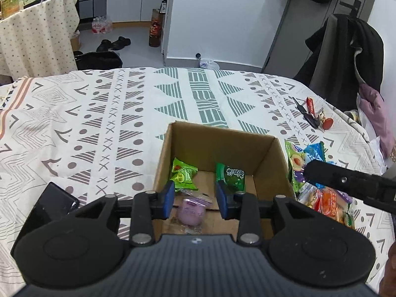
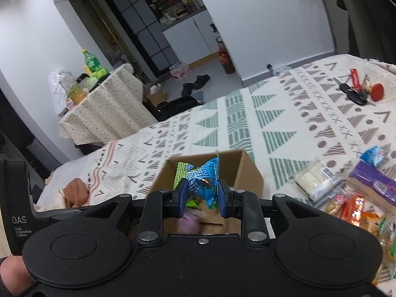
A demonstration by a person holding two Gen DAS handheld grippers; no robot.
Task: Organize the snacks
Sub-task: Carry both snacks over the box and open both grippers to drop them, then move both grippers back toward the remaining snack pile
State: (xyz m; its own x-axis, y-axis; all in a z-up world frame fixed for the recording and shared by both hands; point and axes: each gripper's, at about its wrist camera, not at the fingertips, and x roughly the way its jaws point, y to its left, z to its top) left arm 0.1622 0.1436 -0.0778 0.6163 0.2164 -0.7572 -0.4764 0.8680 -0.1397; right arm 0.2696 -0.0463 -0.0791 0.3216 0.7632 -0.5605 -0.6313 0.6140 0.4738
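An open cardboard box (image 1: 217, 141) stands on the patterned tablecloth and holds a light green packet (image 1: 183, 174), a dark green packet (image 1: 231, 175) and a purple wrapped sweet (image 1: 191, 209). My left gripper (image 1: 195, 198) hovers open over the box's near side, nothing between its blue pads. My right gripper (image 2: 202, 196) is shut on a blue snack packet (image 2: 204, 180), held above the box (image 2: 245, 170). In the left wrist view the right gripper's black body (image 1: 346, 182) comes in from the right over a pile of loose snacks (image 1: 319, 193).
More snack packets (image 2: 346, 193) lie right of the box. A bunch of keys with a red tag (image 1: 314, 117) sits far right on the table. A black phone (image 1: 53, 201) lies at the left near edge. A chair with dark coats (image 1: 346, 57) stands beyond the table.
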